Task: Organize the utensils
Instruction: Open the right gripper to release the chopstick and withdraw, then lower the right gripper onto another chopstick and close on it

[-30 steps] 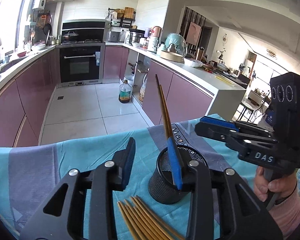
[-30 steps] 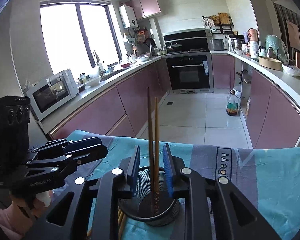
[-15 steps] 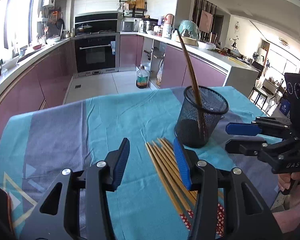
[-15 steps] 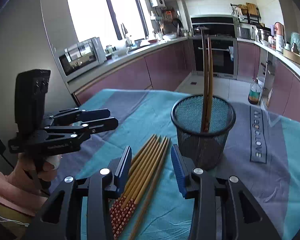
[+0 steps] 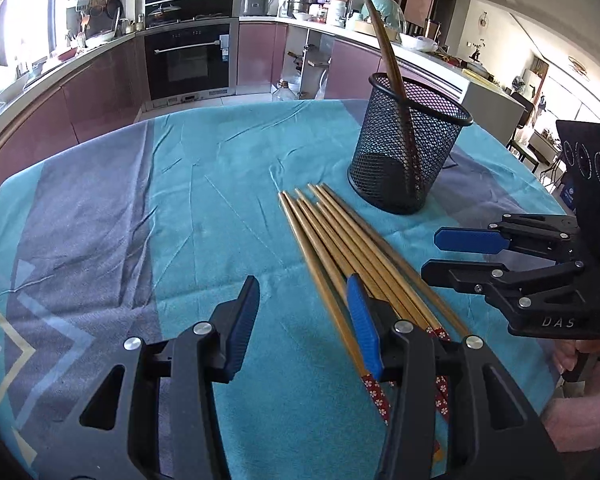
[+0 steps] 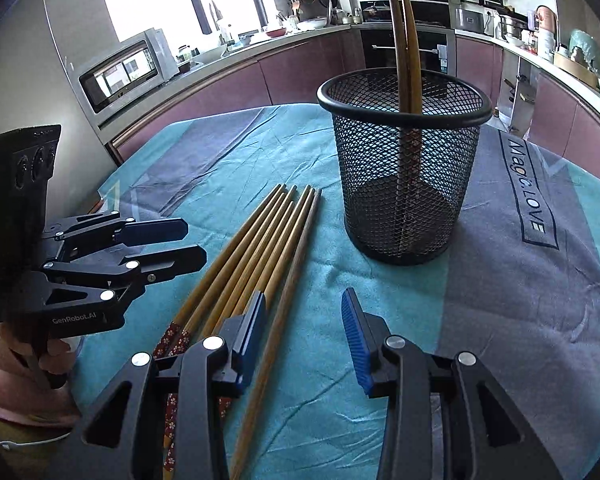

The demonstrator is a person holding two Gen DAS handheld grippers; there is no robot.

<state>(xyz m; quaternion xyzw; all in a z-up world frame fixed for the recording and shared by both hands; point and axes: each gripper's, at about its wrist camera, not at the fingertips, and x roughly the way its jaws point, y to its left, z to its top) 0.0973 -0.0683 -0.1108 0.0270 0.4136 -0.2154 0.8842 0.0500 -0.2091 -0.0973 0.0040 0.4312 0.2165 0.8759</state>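
Down at centre frame, loose chopsticks (image 6: 252, 252) lie bundled on the cloth (image 6: 500, 280) beside the mesh cup (image 6: 404, 160), which holds two; both grippers (image 5: 302, 322) (image 6: 304, 330) hover empty, jaws apart, probably lining up another pick.

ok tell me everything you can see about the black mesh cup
The black mesh cup is a round holder of what looks like wire mesh with a solid rolled rim and a dark base, tapering slightly downward. It stands upright on the teal and grey tablecloth. Two dark brown chopsticks stand inside, leaning on the rim and sticking well above it. The loose chopsticks lie beside it, apart from it. Neither gripper touches it.
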